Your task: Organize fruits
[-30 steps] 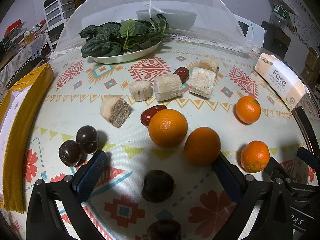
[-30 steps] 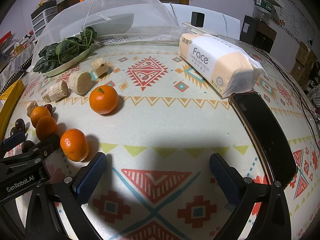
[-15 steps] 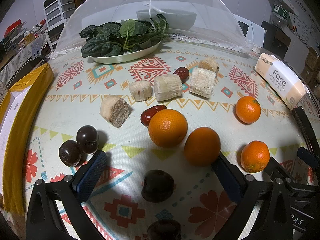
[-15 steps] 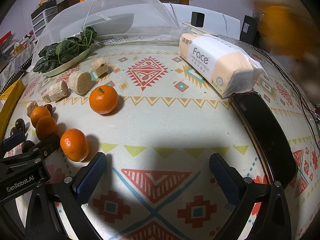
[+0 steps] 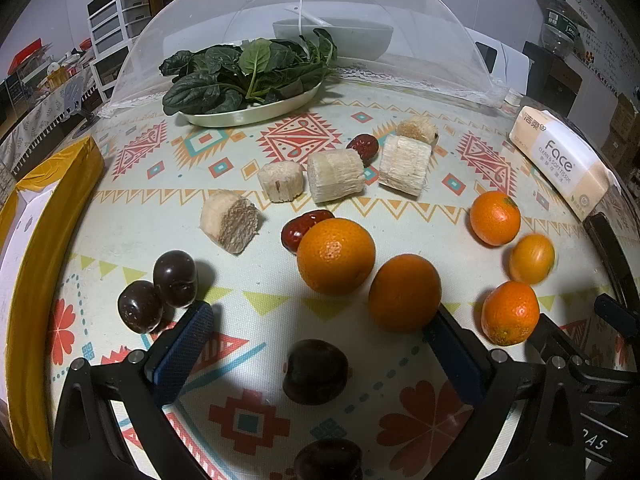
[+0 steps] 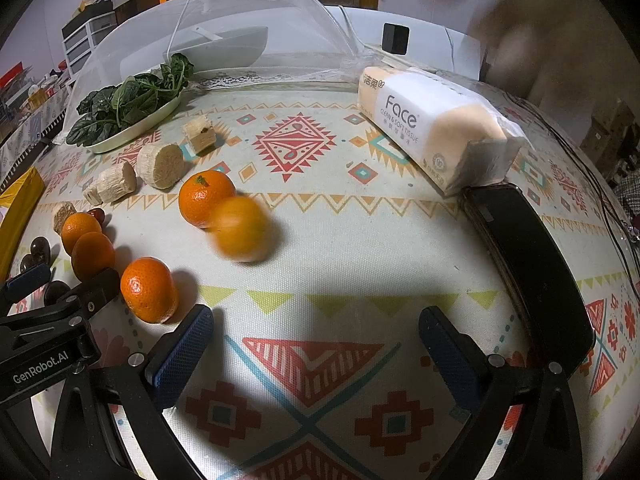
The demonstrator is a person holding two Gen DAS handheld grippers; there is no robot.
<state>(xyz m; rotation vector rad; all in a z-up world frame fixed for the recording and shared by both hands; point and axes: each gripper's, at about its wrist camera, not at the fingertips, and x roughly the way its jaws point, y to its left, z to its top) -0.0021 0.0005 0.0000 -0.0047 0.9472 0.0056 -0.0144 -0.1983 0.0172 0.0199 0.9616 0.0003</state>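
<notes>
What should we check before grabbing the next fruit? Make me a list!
1. Left gripper open and empty: ok.
2. Right gripper open and empty: ok.
3. All fruit lying still: not ok. One blurred orange looks to be moving beside the stemmed orange.
4. Fruit lined up for the left gripper: ok. A dark plum sits between its fingers.
5. Fruit lined up for the right gripper: not ok. Only bare tablecloth lies between its fingers.
6. Where the sorted fruit should go: cannot tell.
</notes>
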